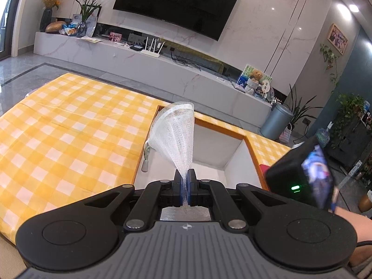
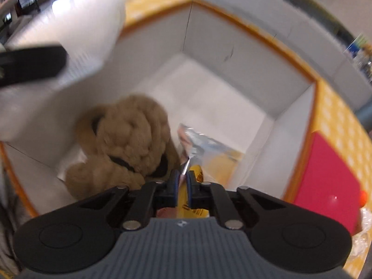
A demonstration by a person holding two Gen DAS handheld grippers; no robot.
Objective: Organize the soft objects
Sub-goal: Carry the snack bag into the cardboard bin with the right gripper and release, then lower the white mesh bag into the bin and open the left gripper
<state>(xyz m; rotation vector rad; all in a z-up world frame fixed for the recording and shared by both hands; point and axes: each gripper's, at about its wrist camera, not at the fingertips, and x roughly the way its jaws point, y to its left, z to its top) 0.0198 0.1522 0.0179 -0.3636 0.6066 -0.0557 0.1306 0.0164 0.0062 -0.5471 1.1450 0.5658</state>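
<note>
Left gripper [image 1: 185, 179]: clenched on white mesh bag [image 1: 175, 129], held above white box [image 1: 234, 148]. Right gripper [image 2: 183, 181]: clamped on snack packet [image 2: 204, 146] inside box beside brown plush dog [image 2: 125, 144]. Worktop [image 1: 69, 116]: yellow check cloth.

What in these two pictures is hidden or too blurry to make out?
- Left wrist view: the box floor near the camera, hidden by the left gripper and mesh bag.
- Right wrist view: print on the plastic packet, blurred.
- Right wrist view: the plush toy's lower part, behind the right gripper.
</note>
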